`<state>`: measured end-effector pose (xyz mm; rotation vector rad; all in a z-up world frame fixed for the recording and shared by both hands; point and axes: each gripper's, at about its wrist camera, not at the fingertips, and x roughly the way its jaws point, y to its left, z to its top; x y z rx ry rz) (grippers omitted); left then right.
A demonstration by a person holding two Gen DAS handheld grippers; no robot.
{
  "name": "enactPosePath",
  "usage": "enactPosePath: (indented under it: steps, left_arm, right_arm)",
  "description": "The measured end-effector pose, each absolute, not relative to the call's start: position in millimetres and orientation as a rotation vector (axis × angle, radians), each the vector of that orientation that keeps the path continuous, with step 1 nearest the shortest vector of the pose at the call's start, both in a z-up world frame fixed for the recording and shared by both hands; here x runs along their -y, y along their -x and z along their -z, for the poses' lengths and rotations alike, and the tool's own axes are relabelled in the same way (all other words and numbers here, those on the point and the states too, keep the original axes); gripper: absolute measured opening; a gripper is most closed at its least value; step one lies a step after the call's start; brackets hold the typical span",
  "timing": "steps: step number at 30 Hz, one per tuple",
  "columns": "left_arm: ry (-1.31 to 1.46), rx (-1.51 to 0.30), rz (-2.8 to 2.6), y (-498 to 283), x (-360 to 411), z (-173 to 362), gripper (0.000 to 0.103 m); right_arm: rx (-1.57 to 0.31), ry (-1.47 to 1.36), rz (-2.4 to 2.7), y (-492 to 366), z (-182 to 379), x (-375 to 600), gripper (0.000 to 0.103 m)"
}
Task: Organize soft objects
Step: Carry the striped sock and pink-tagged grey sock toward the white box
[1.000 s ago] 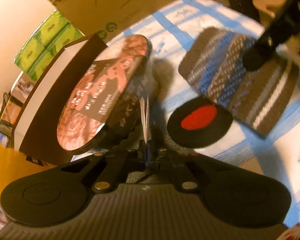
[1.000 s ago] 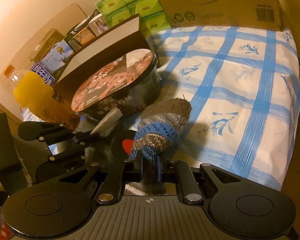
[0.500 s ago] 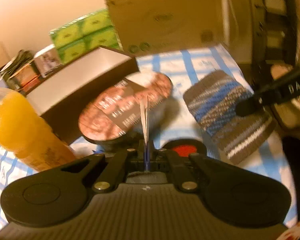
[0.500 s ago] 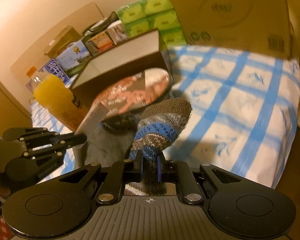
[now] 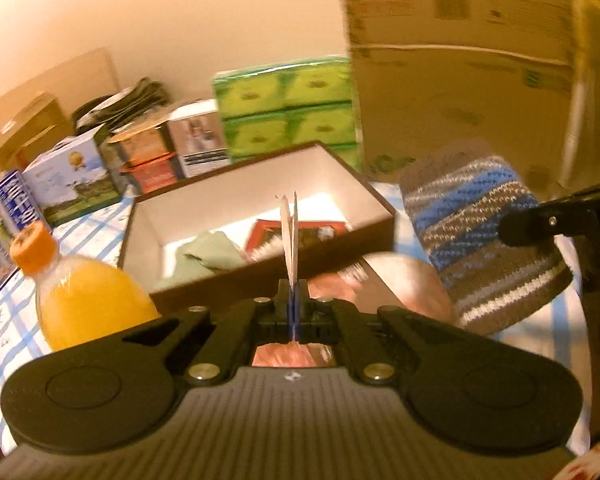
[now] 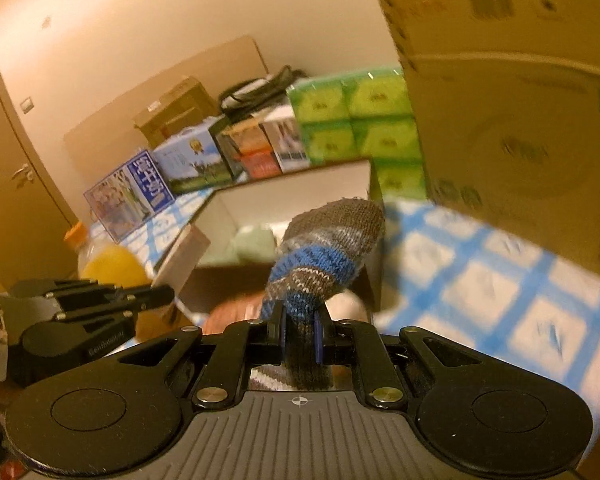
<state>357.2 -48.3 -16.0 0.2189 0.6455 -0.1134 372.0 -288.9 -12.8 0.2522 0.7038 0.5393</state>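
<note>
now both my grippers hang above the bench, tipped down toward the box.

my right gripper point(image 6: 302, 326) is clenched on the cuff of the striped sock point(image 6: 324, 256), whose toe sticks up in the air near the brown box point(image 5: 260, 216); my left gripper point(image 5: 291, 232) is pressed closed with nothing between its fingers. the box is open and holds a pale green cloth point(image 5: 208, 254) and a red-edged item, partly hidden. motion blur smears the round pinkish thing below.
</note>
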Motion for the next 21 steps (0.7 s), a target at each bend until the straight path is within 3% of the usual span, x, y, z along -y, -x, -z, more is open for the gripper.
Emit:
enactPosePath:
  steps: [21]
  left_arm:
    - [-0.08,-0.733,-0.173,-526,38,41,0.003]
  right_arm:
    - [-0.735,-0.136,-0.632,-568,59,223,0.013]
